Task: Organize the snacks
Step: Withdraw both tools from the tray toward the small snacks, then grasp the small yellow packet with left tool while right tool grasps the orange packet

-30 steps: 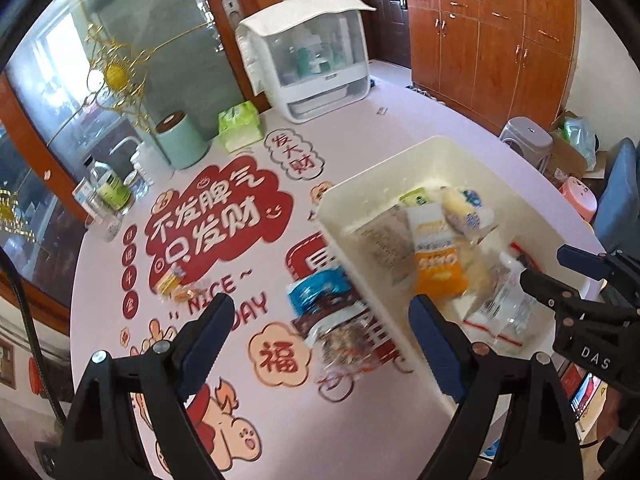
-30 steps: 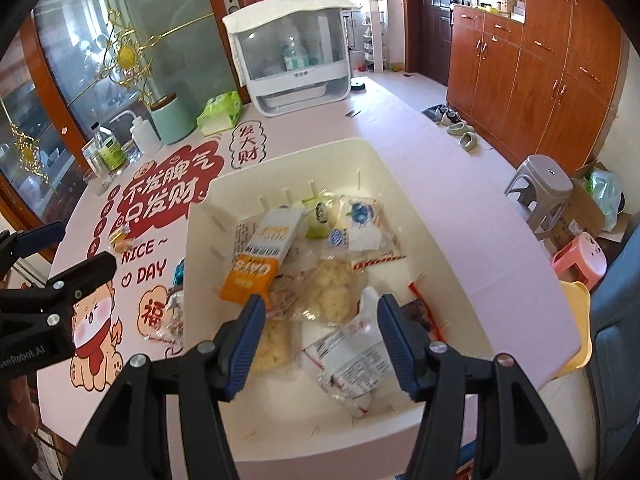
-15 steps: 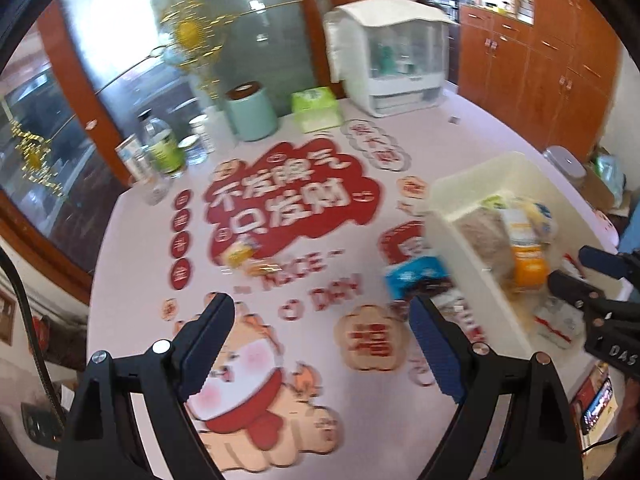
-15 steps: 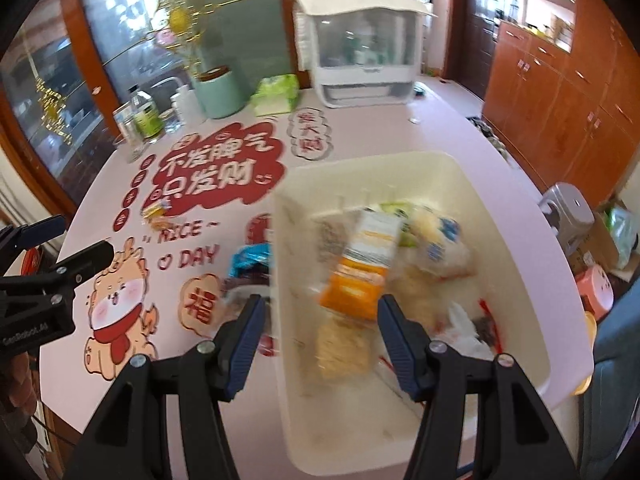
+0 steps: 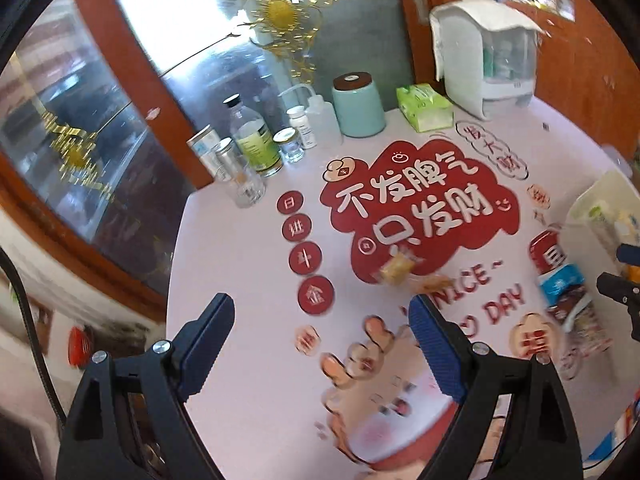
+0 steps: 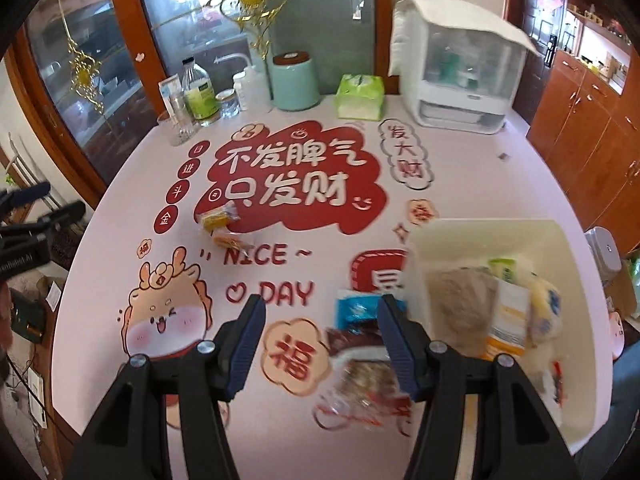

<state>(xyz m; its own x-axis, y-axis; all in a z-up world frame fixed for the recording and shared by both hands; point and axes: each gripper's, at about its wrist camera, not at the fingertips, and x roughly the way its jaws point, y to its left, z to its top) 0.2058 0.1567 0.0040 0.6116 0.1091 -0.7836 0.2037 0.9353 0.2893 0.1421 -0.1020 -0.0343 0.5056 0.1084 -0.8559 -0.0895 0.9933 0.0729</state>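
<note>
Left gripper (image 5: 322, 312) jaws apart, empty, above printed tablecloth (image 6: 120, 248); two small crinkled yellow-orange snack packets (image 6: 222, 226) lie mid-table; right gripper (image 6: 320, 318) jaws apart, empty, over glossy blue and dark wrappers (image 6: 354, 320) just beside the rectangular cream plastic bin (image 6: 576, 360) of snacks.

left gripper (image 5: 322, 320) swung left off bin (image 5: 596, 200) | right gripper (image 6: 320, 320) likewise, bin (image 6: 560, 240) now right | both over table; snacks apparently unmoved (blurred)
</note>
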